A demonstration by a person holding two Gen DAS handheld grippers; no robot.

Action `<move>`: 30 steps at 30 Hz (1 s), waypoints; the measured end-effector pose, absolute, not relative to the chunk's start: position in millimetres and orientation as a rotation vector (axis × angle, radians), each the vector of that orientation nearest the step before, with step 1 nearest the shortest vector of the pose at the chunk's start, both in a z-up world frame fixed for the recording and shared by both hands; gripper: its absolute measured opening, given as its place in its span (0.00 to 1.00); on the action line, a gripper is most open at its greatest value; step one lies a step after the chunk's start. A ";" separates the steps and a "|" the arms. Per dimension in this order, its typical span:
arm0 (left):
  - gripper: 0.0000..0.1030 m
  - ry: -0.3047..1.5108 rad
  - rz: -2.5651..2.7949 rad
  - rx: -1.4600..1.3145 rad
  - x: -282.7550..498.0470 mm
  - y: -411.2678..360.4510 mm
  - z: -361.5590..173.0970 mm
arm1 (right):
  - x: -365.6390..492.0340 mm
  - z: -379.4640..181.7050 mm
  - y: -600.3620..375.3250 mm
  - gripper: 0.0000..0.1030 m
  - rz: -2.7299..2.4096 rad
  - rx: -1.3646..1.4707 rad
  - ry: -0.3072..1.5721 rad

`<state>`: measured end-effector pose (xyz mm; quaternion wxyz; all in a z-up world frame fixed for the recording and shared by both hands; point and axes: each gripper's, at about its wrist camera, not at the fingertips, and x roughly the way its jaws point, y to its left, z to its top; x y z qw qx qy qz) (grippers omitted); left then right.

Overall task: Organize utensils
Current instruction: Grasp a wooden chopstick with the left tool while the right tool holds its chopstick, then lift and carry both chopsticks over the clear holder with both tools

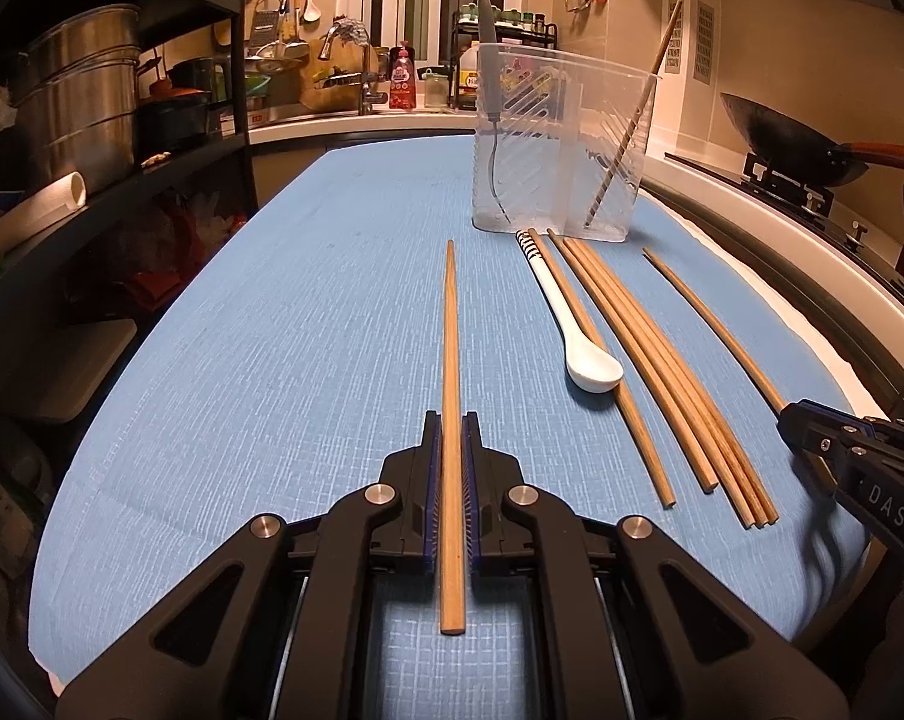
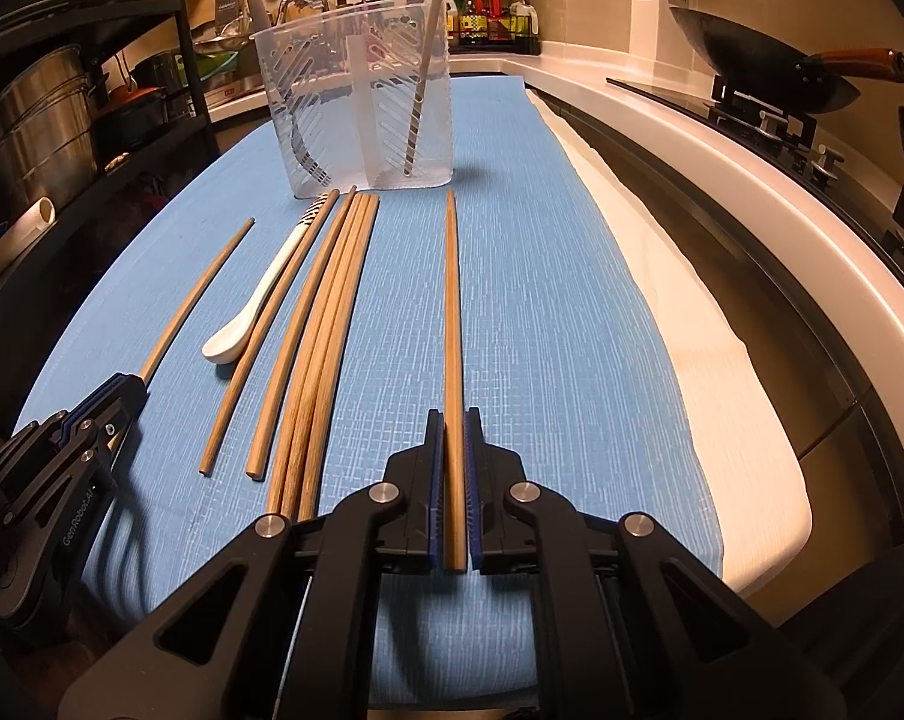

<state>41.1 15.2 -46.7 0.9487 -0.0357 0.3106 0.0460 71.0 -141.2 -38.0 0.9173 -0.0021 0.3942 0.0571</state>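
Observation:
My left gripper (image 1: 450, 420) is shut on a wooden chopstick (image 1: 450, 324) that points ahead over the blue mat (image 1: 272, 360). My right gripper (image 2: 450, 417) is shut on another wooden chopstick (image 2: 451, 300), also pointing ahead. Between them lie several loose chopsticks (image 1: 650, 360) (image 2: 326, 324) and a white spoon (image 1: 572, 330) (image 2: 254, 306). A clear plastic utensil holder (image 1: 563, 144) (image 2: 362, 96) stands at the far end of the mat, with one chopstick and a grey-handled utensil upright inside. Each gripper shows in the other's view: right (image 1: 791, 420), left (image 2: 134, 387).
A black shelf rack (image 1: 92, 138) with metal pots stands to the left. A stove with a black wok (image 1: 800, 138) (image 2: 752, 60) runs along the right. A white cloth (image 2: 692, 324) edges the mat's right side. Sink and bottles are at the back.

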 end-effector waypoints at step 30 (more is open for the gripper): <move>0.07 0.630 0.092 -0.063 42.9 13.0 -47.2 | 70.2 -37.9 -139.3 0.06 0.114 -0.019 0.803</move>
